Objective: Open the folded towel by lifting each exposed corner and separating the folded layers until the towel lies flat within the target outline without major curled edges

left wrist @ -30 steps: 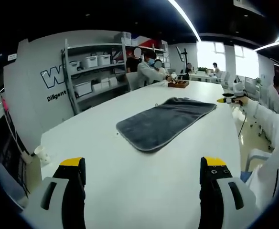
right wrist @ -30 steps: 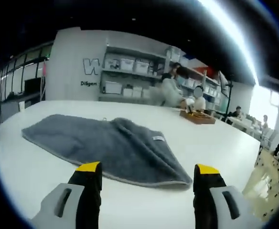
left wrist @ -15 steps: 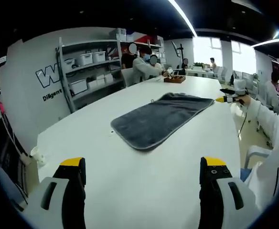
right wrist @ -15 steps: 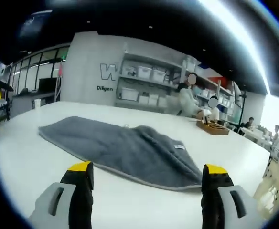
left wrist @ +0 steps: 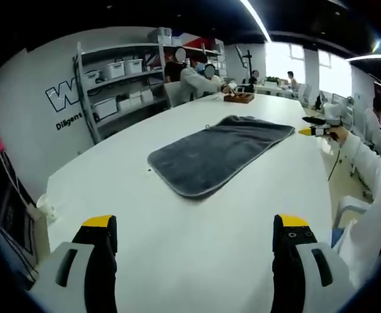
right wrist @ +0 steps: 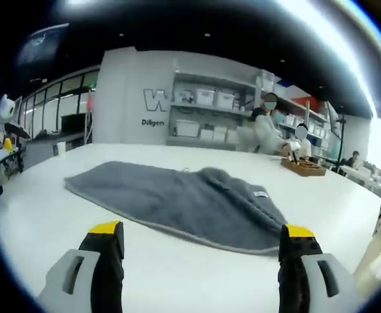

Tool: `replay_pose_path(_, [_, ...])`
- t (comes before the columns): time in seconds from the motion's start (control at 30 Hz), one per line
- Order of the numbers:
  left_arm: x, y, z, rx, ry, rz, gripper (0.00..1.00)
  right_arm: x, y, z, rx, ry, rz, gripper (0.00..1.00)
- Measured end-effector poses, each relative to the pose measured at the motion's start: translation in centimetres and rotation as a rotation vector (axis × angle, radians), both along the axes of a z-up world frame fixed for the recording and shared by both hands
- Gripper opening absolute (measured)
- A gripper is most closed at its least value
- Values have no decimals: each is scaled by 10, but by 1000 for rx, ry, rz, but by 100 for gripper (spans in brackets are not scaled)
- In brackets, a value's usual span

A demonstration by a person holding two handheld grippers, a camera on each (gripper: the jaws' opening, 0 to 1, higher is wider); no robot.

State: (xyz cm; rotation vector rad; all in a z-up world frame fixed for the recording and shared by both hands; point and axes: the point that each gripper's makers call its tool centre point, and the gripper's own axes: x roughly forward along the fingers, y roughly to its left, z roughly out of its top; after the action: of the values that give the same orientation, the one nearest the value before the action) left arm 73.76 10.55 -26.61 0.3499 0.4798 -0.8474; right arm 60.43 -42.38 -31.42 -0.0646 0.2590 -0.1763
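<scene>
Towel [left wrist: 215,151] dark grey, paler grey edging, small white label. Table [left wrist: 197,235] plain white. Left gripper [left wrist: 194,242] and right gripper [right wrist: 202,252]: black jaws, yellow tips, grey bodies. Shelves [left wrist: 122,81] grey, white bins. Wall lettering dark.

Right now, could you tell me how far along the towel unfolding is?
Nothing looks done: the grey towel lies folded on the white table. Nothing is in hand; the left gripper and right gripper are open, short of it. Every corner lift and layer separation remains.
</scene>
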Motion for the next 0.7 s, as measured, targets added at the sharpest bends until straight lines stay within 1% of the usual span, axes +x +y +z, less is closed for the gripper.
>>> replay_pose_path(0.1, [1, -5, -1, -5, 5, 3, 99, -3, 0, 2, 13, -15, 6, 99])
replay_pose_path(0.17, [2, -9, -3, 5, -5, 10, 99, -6, -3, -1, 1, -13, 12, 99])
replay_pose_path(0.2, [8, -7, -6, 45, -23, 44, 99, -7, -5, -3, -7, -8, 14, 99])
replay_pose_path(0.23, [11, -9, -8, 66, -33, 56, 99, -9, -7, -6, -13, -2, 15, 99])
replay_pose_path(0.3, [15, -19, -14, 67, -29, 62, 99, -14, -14, -13, -2, 0, 15, 99])
replay_pose_path(0.37, [17, -31, -18, 43, -16, 60, 99, -16, -19, -16, 20, -12, 6, 99])
replay_pose_path(0.43, [17, -47, -25, 1, 16, 40, 98, -17, -23, -23, 34, -14, 2, 99])
replay_pose_path(0.47, [17, -60, -32, -26, 49, 23, 98, -17, -24, -25, 36, -16, 3, 99])
replay_pose_path(0.5, [17, -65, -36, -34, 67, 15, 98, -17, -24, -25, 34, -22, 7, 99])
replay_pose_path(0.53, [17, -75, -46, -43, 107, 8, 97, -14, -24, -20, 6, -62, 20, 99])
replay_pose_path(0.6, [17, -86, -63, -20, 159, 0, 97, -14, -25, -21, -14, -66, 20, 99])
replay_pose_path(0.63, [18, -93, -69, -17, 170, -4, 97, -13, -24, -21, -28, -67, 24, 99])
replay_pose_path(0.67, [19, -97, -72, -17, 179, -7, 97, -12, -24, -21, -37, -75, 29, 99])
replay_pose_path(0.7, [21, -105, -79, -30, 207, -7, 97, -11, -23, -21, -41, -72, 37, 99])
